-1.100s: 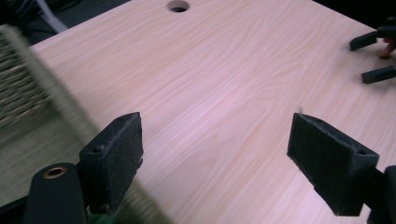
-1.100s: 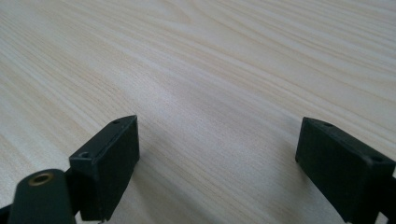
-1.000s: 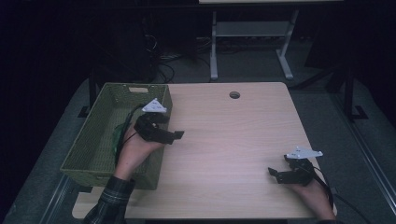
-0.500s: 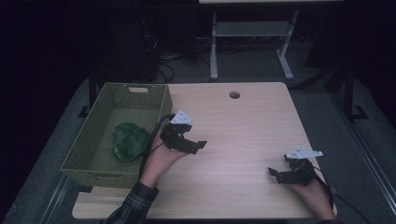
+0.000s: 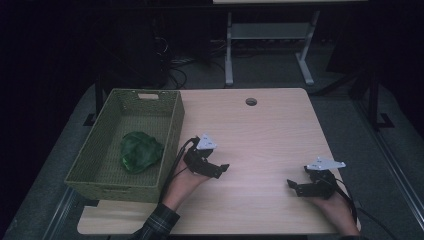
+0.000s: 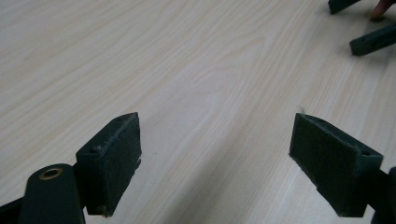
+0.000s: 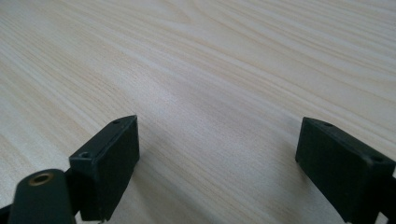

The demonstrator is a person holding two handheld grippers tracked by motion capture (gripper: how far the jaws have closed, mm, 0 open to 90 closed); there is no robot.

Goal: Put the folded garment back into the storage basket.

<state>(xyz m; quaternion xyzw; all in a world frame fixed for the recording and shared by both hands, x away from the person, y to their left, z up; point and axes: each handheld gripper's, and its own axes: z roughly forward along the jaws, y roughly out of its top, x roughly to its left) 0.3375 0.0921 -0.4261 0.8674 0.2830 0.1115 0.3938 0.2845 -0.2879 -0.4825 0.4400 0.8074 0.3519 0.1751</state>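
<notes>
A green crumpled thing (image 5: pixel 140 151), like cloth or a leafy vegetable, lies inside the woven green basket (image 5: pixel 172 127) at the table's left. My left gripper (image 5: pixel 220 170) hovers low over the bare wood just right of the basket, its jaws wide apart with nothing between them (image 6: pixel 215 154). My right gripper (image 5: pixel 295 187) rests near the table's front right corner, also open over bare wood (image 7: pixel 217 158). In the left gripper view, the other gripper's fingertips (image 6: pixel 373 39) show at the top right.
The light wooden table (image 5: pixel 260 135) has a round cable hole (image 5: pixel 251 102) near its far edge. A metal stand (image 5: pixel 270 35) and cables sit on the dark floor behind. The basket's right wall stands close to my left hand.
My left gripper has come out from above the basket, moving right and down to the tabletop. The green thing now lies uncovered in the basket. The right gripper has kept still.
</notes>
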